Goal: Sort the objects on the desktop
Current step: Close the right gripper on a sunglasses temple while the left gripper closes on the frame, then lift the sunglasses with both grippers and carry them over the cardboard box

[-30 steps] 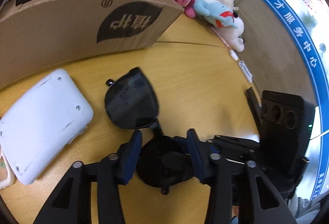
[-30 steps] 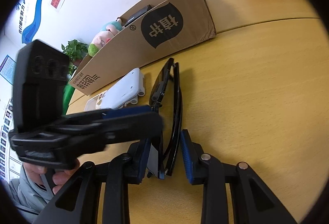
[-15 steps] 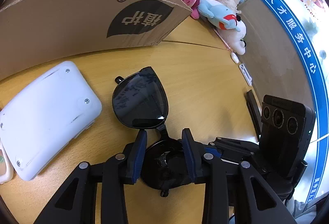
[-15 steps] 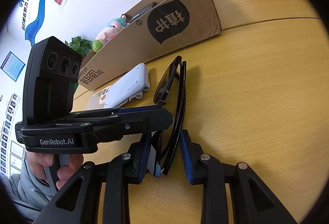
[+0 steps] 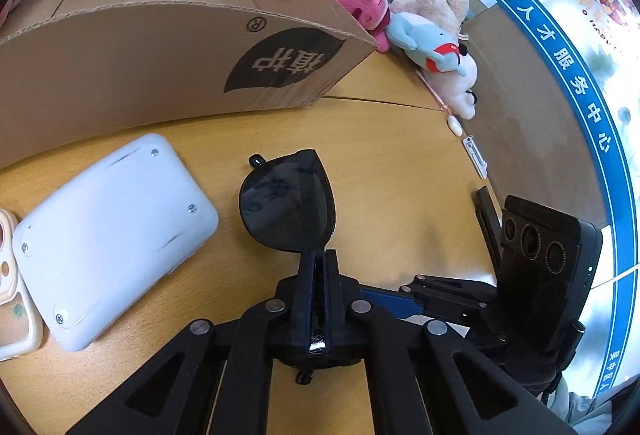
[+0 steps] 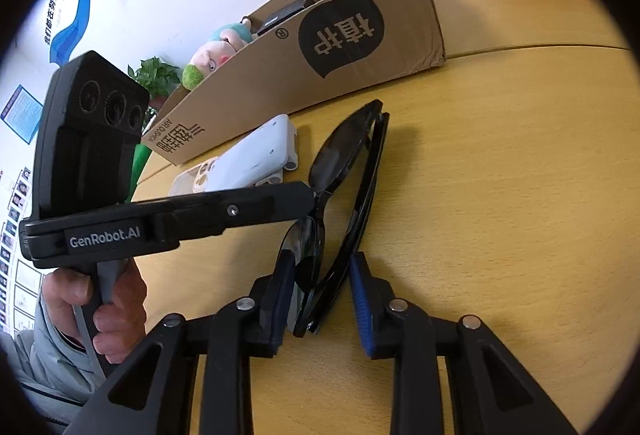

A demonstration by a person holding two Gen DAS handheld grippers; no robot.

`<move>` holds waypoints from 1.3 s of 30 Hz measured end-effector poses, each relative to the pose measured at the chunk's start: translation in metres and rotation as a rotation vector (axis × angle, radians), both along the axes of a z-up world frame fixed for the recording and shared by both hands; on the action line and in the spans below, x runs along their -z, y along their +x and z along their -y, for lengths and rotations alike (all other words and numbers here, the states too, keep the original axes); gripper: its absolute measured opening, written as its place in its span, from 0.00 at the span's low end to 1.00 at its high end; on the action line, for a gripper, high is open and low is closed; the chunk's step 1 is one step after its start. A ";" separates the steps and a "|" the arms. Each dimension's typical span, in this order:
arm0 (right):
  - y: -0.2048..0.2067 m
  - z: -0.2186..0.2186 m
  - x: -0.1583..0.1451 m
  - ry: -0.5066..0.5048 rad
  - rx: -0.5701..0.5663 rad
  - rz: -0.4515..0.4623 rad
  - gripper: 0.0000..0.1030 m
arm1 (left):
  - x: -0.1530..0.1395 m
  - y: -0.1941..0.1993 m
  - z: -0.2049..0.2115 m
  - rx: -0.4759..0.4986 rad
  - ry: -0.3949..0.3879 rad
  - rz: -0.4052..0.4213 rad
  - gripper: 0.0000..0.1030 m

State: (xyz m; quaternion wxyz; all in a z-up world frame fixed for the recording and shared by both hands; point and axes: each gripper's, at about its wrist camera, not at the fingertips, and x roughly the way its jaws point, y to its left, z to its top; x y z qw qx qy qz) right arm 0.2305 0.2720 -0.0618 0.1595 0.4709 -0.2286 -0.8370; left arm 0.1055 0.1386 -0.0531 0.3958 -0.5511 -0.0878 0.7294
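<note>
Indoors, the wooden bench carries folded sunglasses before a cardboard box; left claw pinches their bridge, right claw clamps their end.

Left tool seemingly pinching sunglasses

A light wooden table carries a long cardboard box, a white case beside a phone case, black sunglasses near the middle, and plush toys along its far edge by the wall.
</note>
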 end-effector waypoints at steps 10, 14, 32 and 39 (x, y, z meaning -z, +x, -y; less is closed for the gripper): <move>0.000 0.002 -0.001 0.012 -0.008 0.000 0.26 | -0.001 -0.001 -0.001 0.034 0.045 0.034 0.27; 0.001 0.004 -0.002 0.014 -0.009 -0.001 0.26 | -0.002 0.000 -0.002 0.038 0.055 0.036 0.34; 0.001 0.019 -0.007 0.016 -0.056 -0.030 0.15 | 0.004 0.007 -0.003 0.002 -0.029 0.044 0.22; -0.004 0.029 -0.021 0.012 -0.067 -0.063 0.15 | -0.021 0.010 0.009 -0.033 -0.025 -0.026 0.18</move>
